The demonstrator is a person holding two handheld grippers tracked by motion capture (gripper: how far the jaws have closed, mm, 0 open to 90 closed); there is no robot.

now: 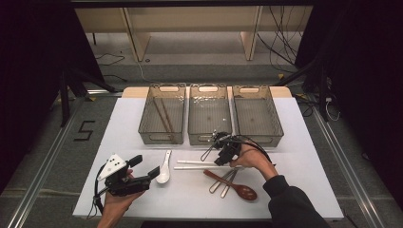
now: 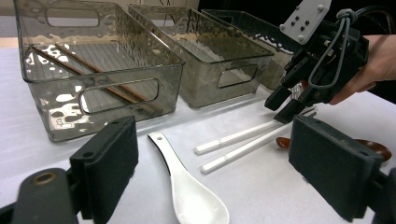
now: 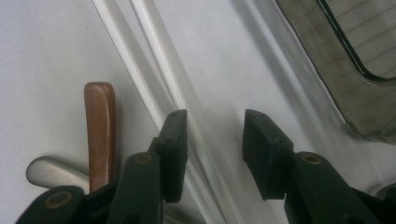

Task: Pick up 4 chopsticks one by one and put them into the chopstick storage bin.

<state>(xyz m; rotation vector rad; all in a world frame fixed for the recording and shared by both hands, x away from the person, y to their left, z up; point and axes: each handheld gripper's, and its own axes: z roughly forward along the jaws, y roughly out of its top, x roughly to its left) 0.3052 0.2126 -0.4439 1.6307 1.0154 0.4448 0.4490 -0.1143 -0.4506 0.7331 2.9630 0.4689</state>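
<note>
A pair of white chopsticks (image 1: 199, 164) (image 2: 243, 142) (image 3: 140, 60) lies on the white table (image 1: 294, 190) in front of the middle bin. My right gripper (image 1: 223, 156) (image 2: 280, 107) (image 3: 215, 140) points down over their right end. Its jaws are apart, one stick runs between them, and the pads do not press on it. Beside it lie a wooden spoon (image 1: 237, 187) (image 3: 99, 126) and metal utensils (image 1: 227, 183) (image 3: 51, 171). A white ceramic spoon (image 1: 164, 171) (image 2: 187, 191) lies just ahead of my left gripper (image 1: 146, 166) (image 2: 219, 163), which is held low and open with nothing between its jaws.
Three smoky clear bins stand side by side at the back: left (image 1: 145, 126) (image 2: 56, 112), middle (image 1: 209, 137) (image 2: 210, 84), right (image 1: 273, 126) (image 2: 275, 70). The left one holds brown chopsticks (image 1: 163, 116) (image 2: 70, 65). The right gripper view catches a bin corner (image 3: 355, 84).
</note>
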